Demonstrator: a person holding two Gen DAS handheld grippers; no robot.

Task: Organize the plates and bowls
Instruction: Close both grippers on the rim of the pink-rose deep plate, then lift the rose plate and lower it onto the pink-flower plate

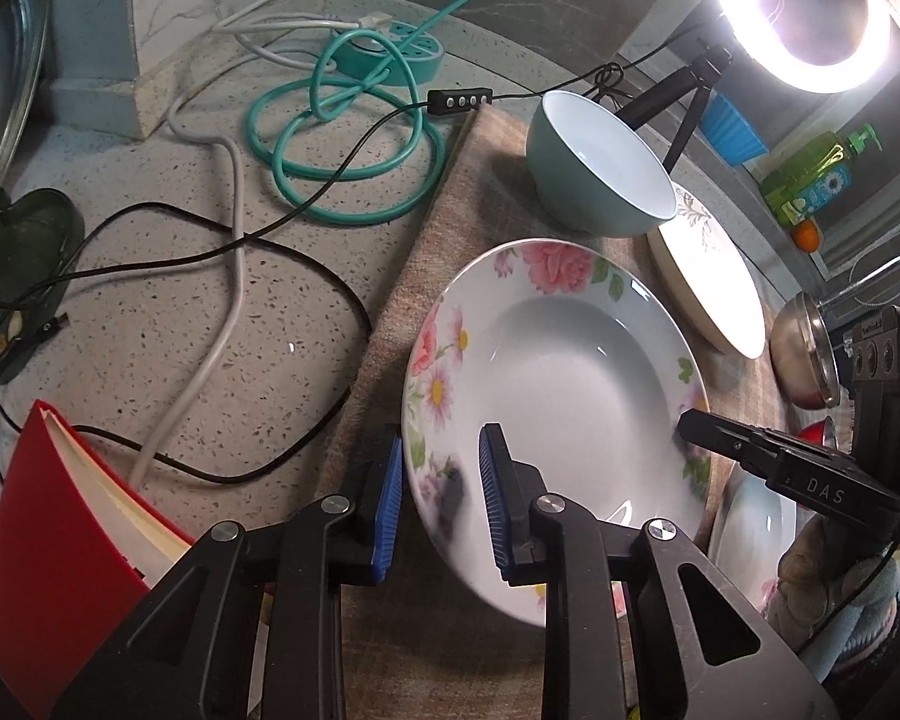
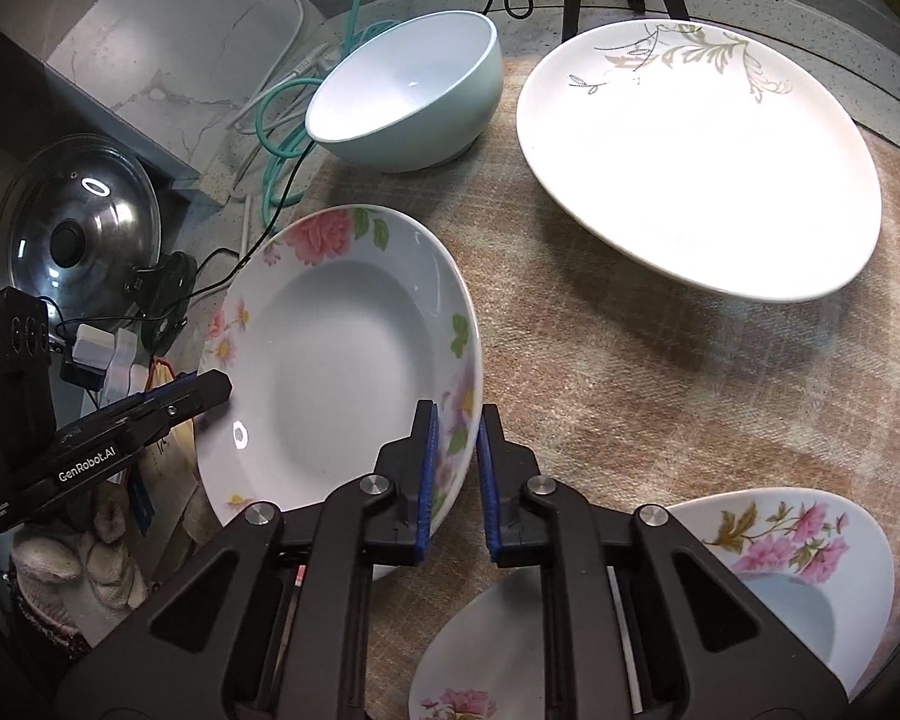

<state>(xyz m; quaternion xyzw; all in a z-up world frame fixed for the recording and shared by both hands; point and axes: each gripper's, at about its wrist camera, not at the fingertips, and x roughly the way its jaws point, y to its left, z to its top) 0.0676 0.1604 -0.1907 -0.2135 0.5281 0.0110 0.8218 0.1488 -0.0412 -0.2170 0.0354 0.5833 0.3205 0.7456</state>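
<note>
left gripper: jaws straddle the near-left rim of the floral deep plate, one blue pad outside the rim, one inside over the well; a clear gap shows on both sides of the rim, so not clamped
right gripper: jaws set around the opposite rim of the same plate; the pads look close to the rim, but contact can't be confirmed
floral deep plate: on the beige cloth, held between the two grippers; whether it sits flat or is lifted can't be told
teal bowl: upright at the far edge of the cloth, behind the floral plate, apart from it
white plate with leaf print: on the cloth, right of the bowl, well apart from the floral plate
second floral plate: near right corner of the right wrist view, partly hidden by the gripper body
third floral dish: under the right gripper, mostly hidden
counter: speckled stone, carries a coiled teal cable and a red book
pot lid: glass, left of the cloth
</note>
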